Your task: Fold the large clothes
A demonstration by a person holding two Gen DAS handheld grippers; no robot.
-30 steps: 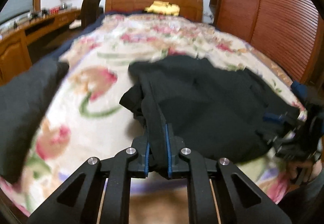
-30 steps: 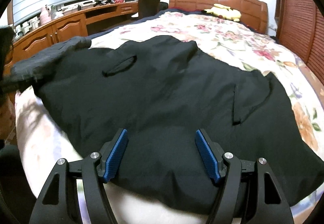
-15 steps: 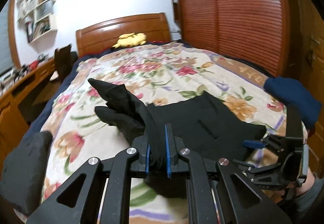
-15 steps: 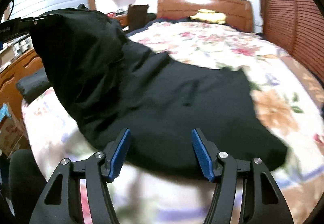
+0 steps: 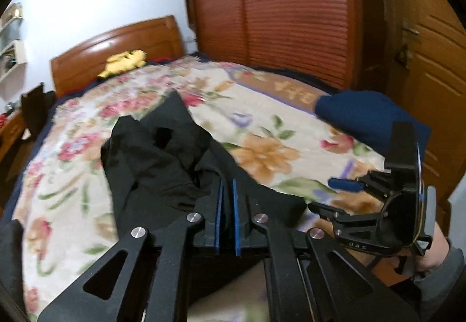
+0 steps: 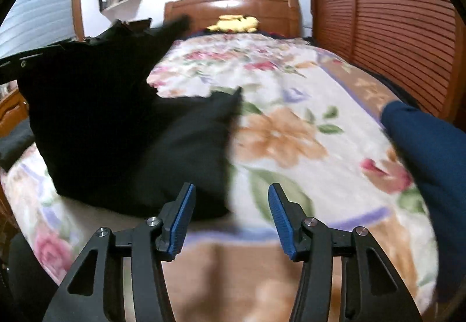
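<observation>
- Both grippers show: your left gripper (image 5: 226, 205) pinches the black garment (image 5: 163, 164), its bulk motion-blurred.
- Your right gripper (image 6: 230, 218) gapes wide, empty, above the floral bedspread (image 6: 291, 132).

Your left gripper (image 5: 226, 199) sits over the bed's (image 5: 262, 153) near edge, garment (image 5: 163, 158) bunched ahead and left of it; your right gripper (image 6: 230, 214) lies right of that garment (image 6: 116, 123); folded cloth (image 6: 431, 147) rests far right; headboard (image 6: 233, 5) behind, plush toy (image 6: 234, 22) before it.
</observation>
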